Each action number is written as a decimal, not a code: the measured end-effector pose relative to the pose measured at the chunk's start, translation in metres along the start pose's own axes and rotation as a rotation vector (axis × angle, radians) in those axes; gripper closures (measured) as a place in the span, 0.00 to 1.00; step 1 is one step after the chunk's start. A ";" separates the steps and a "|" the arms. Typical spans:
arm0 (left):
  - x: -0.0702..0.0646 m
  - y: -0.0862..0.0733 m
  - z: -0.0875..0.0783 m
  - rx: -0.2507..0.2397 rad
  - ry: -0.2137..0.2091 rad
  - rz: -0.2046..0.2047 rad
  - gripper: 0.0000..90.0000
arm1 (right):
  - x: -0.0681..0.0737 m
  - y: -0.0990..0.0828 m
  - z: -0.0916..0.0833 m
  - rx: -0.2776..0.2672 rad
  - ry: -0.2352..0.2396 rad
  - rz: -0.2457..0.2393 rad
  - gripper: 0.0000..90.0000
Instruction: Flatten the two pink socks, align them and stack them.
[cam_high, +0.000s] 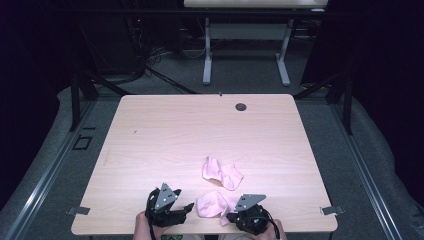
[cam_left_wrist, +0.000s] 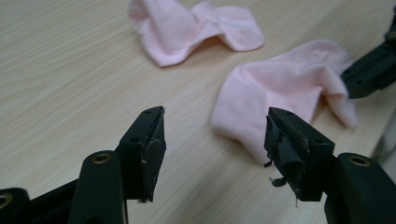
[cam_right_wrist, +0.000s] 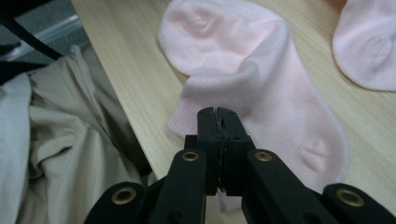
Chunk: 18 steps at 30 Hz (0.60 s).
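The right gripper (cam_right_wrist: 218, 122) pinches the near pink sock's (cam_right_wrist: 261, 84) edge while the left gripper (cam_left_wrist: 212, 144) gapes empty beside it, probably about to take the opposite side.

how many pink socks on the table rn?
2. One pink sock lies free near the table's middle. The other sock sits at the near edge, pinched at its right end by the right hand-held gripper. Nothing looks hidden.

One crumpled pink cotton sock (cam_high: 212, 204) lies at the bench's (cam_high: 165, 135) near edge between both tools; a second pink cotton sock (cam_high: 222, 173) lies just behind it.
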<state>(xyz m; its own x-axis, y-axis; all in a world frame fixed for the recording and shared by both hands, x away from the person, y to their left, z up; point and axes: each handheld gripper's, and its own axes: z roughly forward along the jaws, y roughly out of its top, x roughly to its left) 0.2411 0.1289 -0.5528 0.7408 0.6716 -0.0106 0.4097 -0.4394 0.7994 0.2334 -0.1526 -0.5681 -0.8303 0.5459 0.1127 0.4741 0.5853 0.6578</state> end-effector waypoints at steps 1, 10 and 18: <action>-0.004 0.002 0.002 -0.004 -0.009 0.009 0.44 | -0.001 0.000 -0.002 -0.017 0.009 0.012 0.99; -0.034 0.018 0.032 0.061 -0.105 0.131 0.44 | -0.018 0.001 -0.021 -0.123 0.060 0.112 0.99; -0.054 0.025 0.058 0.076 -0.097 0.184 0.46 | -0.037 -0.002 -0.030 -0.197 0.115 0.278 0.99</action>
<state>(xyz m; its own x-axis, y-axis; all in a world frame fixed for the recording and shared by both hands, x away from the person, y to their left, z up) 0.2417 0.0472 -0.5671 0.8532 0.5168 0.0707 0.2989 -0.5954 0.7458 0.2545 -0.1924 -0.5512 -0.7105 0.5904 0.3828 0.6301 0.2915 0.7197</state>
